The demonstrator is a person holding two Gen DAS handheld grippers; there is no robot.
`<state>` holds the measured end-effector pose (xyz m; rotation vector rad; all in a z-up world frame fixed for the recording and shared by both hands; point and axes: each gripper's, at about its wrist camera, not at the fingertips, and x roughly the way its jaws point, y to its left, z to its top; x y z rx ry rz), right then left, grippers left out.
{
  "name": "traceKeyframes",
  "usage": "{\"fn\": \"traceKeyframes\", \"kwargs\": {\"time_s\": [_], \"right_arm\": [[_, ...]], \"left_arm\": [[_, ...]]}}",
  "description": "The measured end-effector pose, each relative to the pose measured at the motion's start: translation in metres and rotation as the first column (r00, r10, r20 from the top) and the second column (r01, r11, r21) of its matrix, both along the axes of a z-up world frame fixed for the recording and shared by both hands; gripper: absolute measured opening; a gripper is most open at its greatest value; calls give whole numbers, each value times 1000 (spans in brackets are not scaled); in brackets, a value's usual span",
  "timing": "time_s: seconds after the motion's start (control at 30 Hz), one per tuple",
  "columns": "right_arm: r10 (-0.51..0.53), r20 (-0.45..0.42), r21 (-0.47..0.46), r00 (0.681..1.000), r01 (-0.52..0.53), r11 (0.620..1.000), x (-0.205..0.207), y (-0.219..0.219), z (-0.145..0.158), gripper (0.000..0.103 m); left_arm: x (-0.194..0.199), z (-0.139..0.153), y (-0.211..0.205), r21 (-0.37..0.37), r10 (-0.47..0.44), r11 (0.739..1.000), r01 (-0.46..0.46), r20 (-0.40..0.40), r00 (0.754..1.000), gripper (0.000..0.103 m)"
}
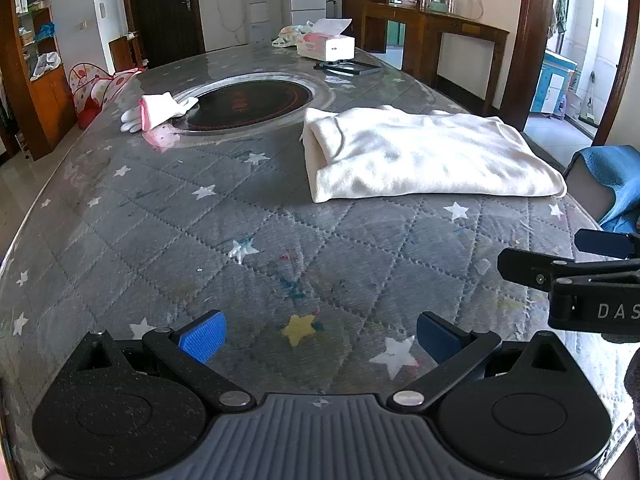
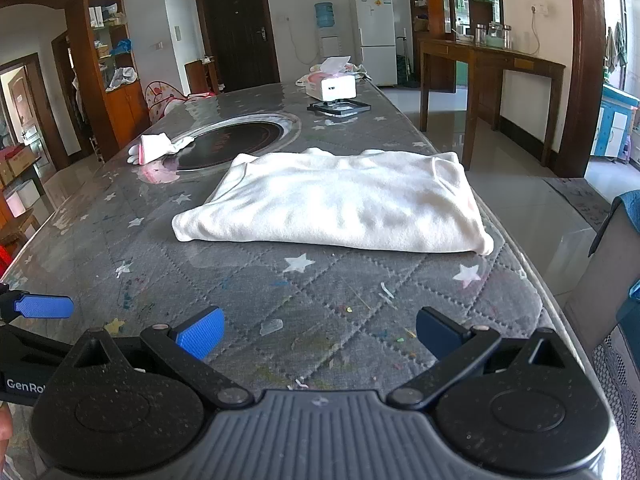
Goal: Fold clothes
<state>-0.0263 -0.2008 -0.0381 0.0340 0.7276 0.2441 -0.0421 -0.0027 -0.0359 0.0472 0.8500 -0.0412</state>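
We see a long table (image 1: 168, 216) covered with a grey quilted cloth printed with stars, under a clear glossy sheet. On it lies a white garment (image 2: 340, 200), already folded into a thick, roughly rectangular bundle, with a rolled fold along its left end and a few soft creases on top. It rests near the table's right edge, just in front of a round black cooktop (image 1: 244, 104) set into the table.

Our left gripper (image 1: 320, 338) hovers low over the bare cloth, well short of the garment, its blue-padded fingers spread wide and holding nothing. Our right gripper (image 2: 318, 334) is in the same pose beside it, jaws wide and empty, with the garment straight ahead.

We judge the folding largely done: no sleeves or loose hems trail out. What may remain is one more fold in half, or simply smoothing and setting it aside.

Farther back sit a pair of white gloves (image 1: 158, 112) with pink cuffs, a tissue box (image 1: 326, 44) and a flat black frame (image 2: 340, 107).
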Motion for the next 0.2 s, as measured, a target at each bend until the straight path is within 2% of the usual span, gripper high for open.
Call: {"fn": "traceKeyframes", "kwargs": {"time_s": [0.2], "right_arm": [[-1,2,0,1000,1,1000,0,0,0,103]], "left_arm": [[1,0,0,2,5,1000,-5,-4,1000,103]]}}
